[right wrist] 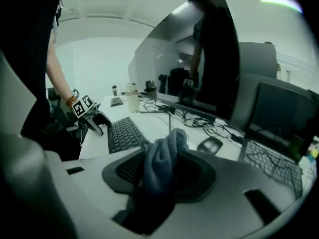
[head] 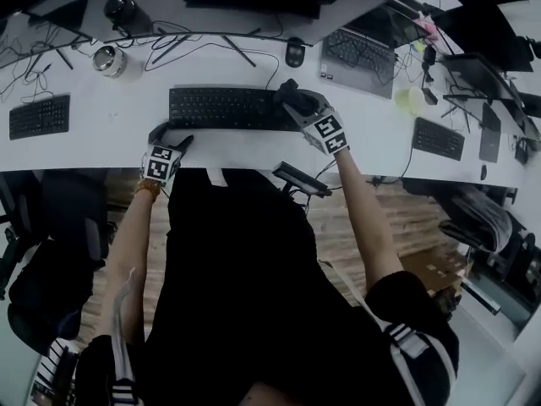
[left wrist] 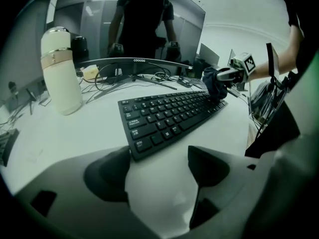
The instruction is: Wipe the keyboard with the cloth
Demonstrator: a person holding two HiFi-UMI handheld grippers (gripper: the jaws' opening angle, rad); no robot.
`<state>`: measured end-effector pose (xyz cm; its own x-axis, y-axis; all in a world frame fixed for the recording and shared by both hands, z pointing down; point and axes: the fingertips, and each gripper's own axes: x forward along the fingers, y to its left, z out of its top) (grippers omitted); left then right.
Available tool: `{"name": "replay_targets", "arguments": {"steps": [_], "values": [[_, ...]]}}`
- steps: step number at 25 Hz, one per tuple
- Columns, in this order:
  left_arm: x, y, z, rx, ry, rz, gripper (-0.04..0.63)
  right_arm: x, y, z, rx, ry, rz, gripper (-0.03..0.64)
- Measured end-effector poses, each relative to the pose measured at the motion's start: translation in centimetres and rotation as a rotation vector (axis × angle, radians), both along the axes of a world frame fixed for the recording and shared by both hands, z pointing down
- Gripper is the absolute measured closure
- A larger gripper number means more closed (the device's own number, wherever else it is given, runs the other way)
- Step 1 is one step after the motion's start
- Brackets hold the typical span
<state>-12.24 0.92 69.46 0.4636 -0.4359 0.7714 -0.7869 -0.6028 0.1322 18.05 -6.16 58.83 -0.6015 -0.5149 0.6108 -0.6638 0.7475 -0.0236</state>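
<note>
A black keyboard [head: 221, 108] lies across the white desk [head: 110, 146] in front of me. My left gripper [head: 173, 139] rests at the keyboard's [left wrist: 169, 113] near left corner. Its jaws are open [left wrist: 159, 169], with only bare desk between them and the corner right beside the left jaw. My right gripper [head: 293, 97] is over the keyboard's right end, shut on a bunched blue-grey cloth [right wrist: 162, 161] that sticks up between its pads. In the left gripper view the cloth [left wrist: 214, 86] hangs dark over the last keys.
A white bottle [left wrist: 60, 71] stands left of the keyboard. A curved monitor [left wrist: 134, 34] and cables are behind it, a mouse [head: 294, 53] at the back right. Other keyboards [head: 40, 115] [head: 438, 138] and a laptop [head: 359, 57] flank the spot. The desk's front edge is at my body.
</note>
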Motion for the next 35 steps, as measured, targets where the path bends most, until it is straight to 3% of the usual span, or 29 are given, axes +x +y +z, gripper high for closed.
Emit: {"name": "replay_targets", "arguments": {"steps": [3,5,10,14,15,16,20,24,27,29,32,35], "values": [[0.3,0.0,0.0,-0.006,-0.006,-0.034,0.236,4.3,1.6,1.9,-0.036,0.078,0.107,0.357],[0.4,0.0,0.1,-0.004,-0.011,-0.046,0.236,6.2,2.5,2.1,-0.035,0.113,0.14,0.319],[0.4,-0.2,0.1,0.01,-0.021,-0.051,0.236,6.0,2.6,0.2,0.057,0.121,0.083,0.319],[0.5,-0.2,0.1,0.014,-0.022,-0.057,0.236,5.0,0.7,2.5,0.0,0.126,0.086,0.321],[0.5,-0.2,0.1,0.012,-0.021,-0.055,0.236,5.2,0.2,3.4,-0.022,0.14,0.097,0.363],[0.6,-0.2,0.1,0.011,-0.021,-0.052,0.236,5.3,0.1,4.2,-0.04,0.159,0.096,0.452],[0.5,-0.1,0.1,0.022,-0.019,-0.051,0.236,5.5,1.1,5.7,-0.061,0.145,0.083,0.505],[0.4,-0.2,0.0,0.032,-0.016,-0.058,0.236,6.0,1.9,5.1,-0.072,0.13,0.078,0.495],[0.3,-0.2,0.0,0.038,-0.012,-0.054,0.236,5.0,1.6,3.5,0.045,0.205,-0.027,0.379],[0.5,-0.2,-0.1,0.045,-0.005,-0.054,0.236,4.3,1.0,3.3,0.102,0.277,-0.094,0.367],[0.4,0.0,-0.1,0.039,-0.009,-0.054,0.236,4.3,0.5,5.6,0.021,0.287,-0.074,0.35],[0.6,0.1,-0.1,0.028,-0.015,-0.042,0.236,5.3,1.1,6.4,-0.032,0.225,-0.019,0.424]]}}
